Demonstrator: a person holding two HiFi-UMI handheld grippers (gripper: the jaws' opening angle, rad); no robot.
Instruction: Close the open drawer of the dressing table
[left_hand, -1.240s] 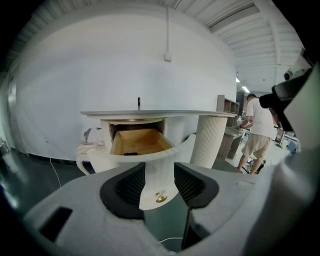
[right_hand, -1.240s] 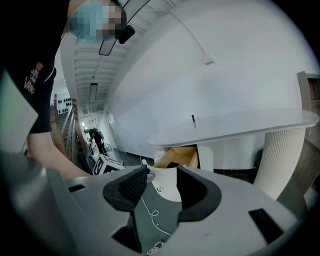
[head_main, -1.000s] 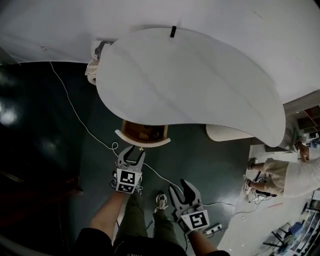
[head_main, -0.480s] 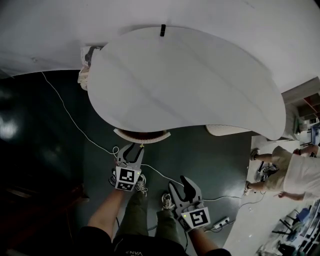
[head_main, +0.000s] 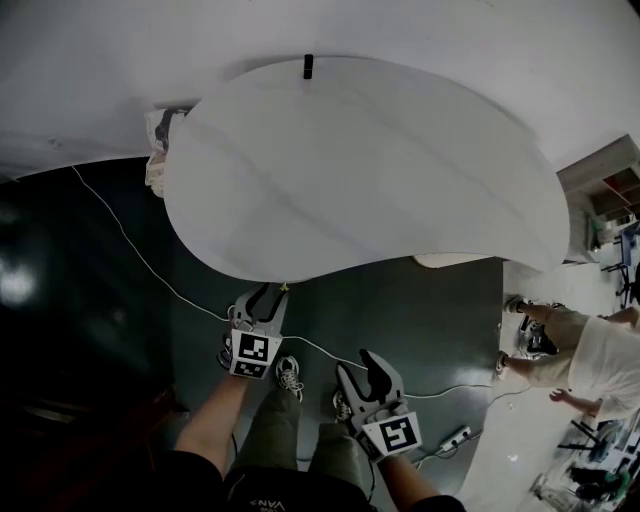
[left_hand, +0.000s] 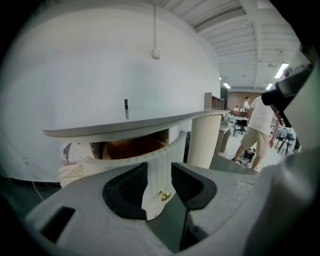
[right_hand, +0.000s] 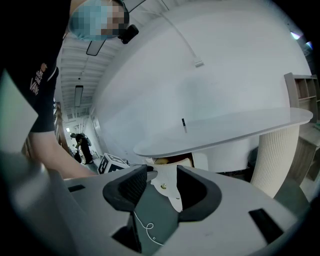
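drawer (left_hand: 160, 167) nearly home under the bench (head_main: 380, 170) front edge, dead ahead of left hand-held gripper (head_main: 262, 298), the nearer one; jaws half spread, just been closing, knob (left_hand: 164, 196) lined up between them, nothing pinched; right hand-held gripper (head_main: 362, 368) spread, further from bench

tabletop (head_main: 380, 170): smooth matt white | drawer front (left_hand: 159, 172): ribbed | knob (left_hand: 165, 196): shiny brass-like metal | floor (head_main: 420, 310): dark glossy

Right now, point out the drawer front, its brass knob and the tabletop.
drawer front (left_hand: 156, 175), left gripper view, fluted white face just above the knob.
brass knob (left_hand: 165, 196), left gripper view, its round head.
tabletop (head_main: 360, 170), head view, middle of the white top.
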